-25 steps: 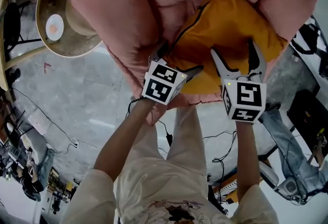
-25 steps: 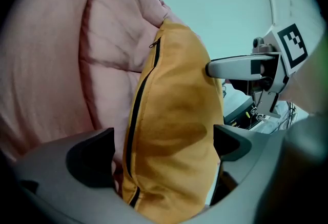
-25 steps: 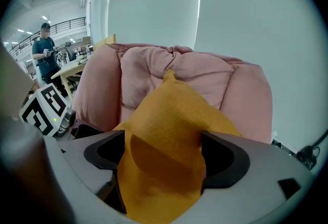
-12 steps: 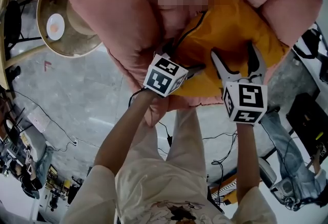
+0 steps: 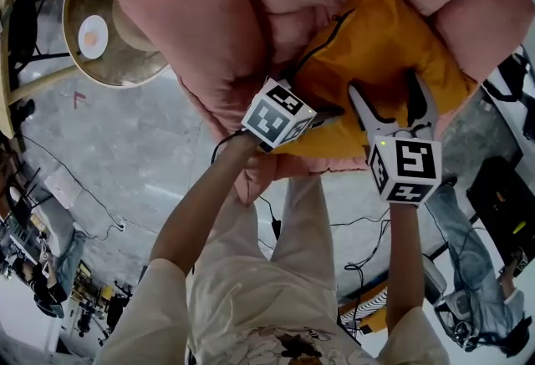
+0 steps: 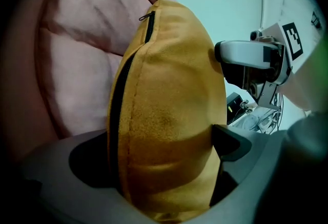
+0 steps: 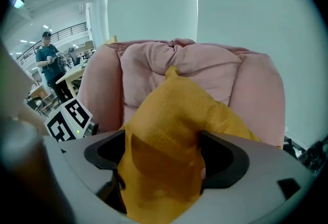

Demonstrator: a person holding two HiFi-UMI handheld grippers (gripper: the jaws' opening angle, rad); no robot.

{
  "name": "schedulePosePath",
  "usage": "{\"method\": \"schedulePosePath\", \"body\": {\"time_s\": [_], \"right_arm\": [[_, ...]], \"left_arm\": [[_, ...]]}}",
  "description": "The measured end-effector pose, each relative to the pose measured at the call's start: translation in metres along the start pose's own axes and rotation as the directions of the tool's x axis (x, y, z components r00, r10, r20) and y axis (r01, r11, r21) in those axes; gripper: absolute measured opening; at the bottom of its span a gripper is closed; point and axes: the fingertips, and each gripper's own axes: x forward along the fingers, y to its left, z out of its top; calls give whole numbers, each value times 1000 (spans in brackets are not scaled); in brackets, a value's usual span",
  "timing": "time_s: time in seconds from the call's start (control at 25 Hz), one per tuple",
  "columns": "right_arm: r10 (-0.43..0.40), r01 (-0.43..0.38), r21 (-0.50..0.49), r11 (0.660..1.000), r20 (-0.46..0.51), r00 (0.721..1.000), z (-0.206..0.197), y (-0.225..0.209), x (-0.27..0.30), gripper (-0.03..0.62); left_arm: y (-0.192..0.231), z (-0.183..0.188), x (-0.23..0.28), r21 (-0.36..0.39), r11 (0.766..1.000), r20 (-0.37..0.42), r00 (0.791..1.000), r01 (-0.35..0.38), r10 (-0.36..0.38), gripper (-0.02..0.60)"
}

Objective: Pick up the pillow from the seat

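Note:
A mustard-yellow pillow (image 5: pixel 380 46) with a black zipper lies on the seat of a pink armchair (image 5: pixel 209 29). My left gripper (image 5: pixel 322 114) grips the pillow's near-left edge; in the left gripper view the pillow (image 6: pixel 169 115) fills the gap and one jaw dents it, so the left gripper (image 6: pixel 164 151) is shut on it. My right gripper (image 5: pixel 389 100) straddles the pillow's near edge. In the right gripper view a fold of the pillow (image 7: pixel 174 115) is pinched between the jaws of the right gripper (image 7: pixel 161 159).
A round wooden side table (image 5: pixel 138 67) with a small plate (image 5: pixel 92 36) stands left of the armchair. Cables (image 5: pixel 276 221) trail over the grey floor by my legs. A person (image 7: pixel 48 59) stands far off in the right gripper view.
My left gripper has shifted a little right and up and rolled, its marker cube turning. The right gripper has kept its hold with hardly any movement.

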Motion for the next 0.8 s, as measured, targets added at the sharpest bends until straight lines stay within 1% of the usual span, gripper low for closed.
{"method": "schedulePosePath", "body": {"time_s": [0.04, 0.08, 0.24, 0.44, 0.56, 0.64, 0.72, 0.8], "right_arm": [[-1, 1, -6, 1000, -2, 1000, 0, 0, 0, 457], [-4, 4, -9, 1000, -4, 1000, -1, 0, 0, 457], [-14, 14, 10, 1000, 4, 1000, 2, -1, 6, 456], [-46, 43, -68, 997, -36, 998, -4, 2, 12, 456], [-64, 60, -84, 995, -44, 997, -6, 2, 13, 456], [-77, 72, -94, 993, -43, 996, -5, 2, 13, 456], [-78, 74, -104, 992, -40, 996, -4, 2, 13, 449], [-76, 71, -111, 991, -41, 996, -4, -1, 12, 413]], "left_arm": [[0, 0, 1, -3, 1000, -2, 1000, -1, 1, 592], [1, 0, 1, -6, 1000, -6, 1000, -1, 1, 577], [5, 1, -1, -9, 1000, -18, 1000, -9, 9, 464], [-3, -2, 0, 13, 1000, -24, 1000, -12, 13, 346], [-14, 0, -5, 32, 999, -25, 1000, -18, 19, 291], [-20, 1, -9, 39, 999, -22, 999, -24, 25, 268], [-23, 1, -10, 41, 999, -19, 999, -33, 34, 262], [-26, 2, -10, 43, 998, -19, 999, -38, 39, 262]]}}
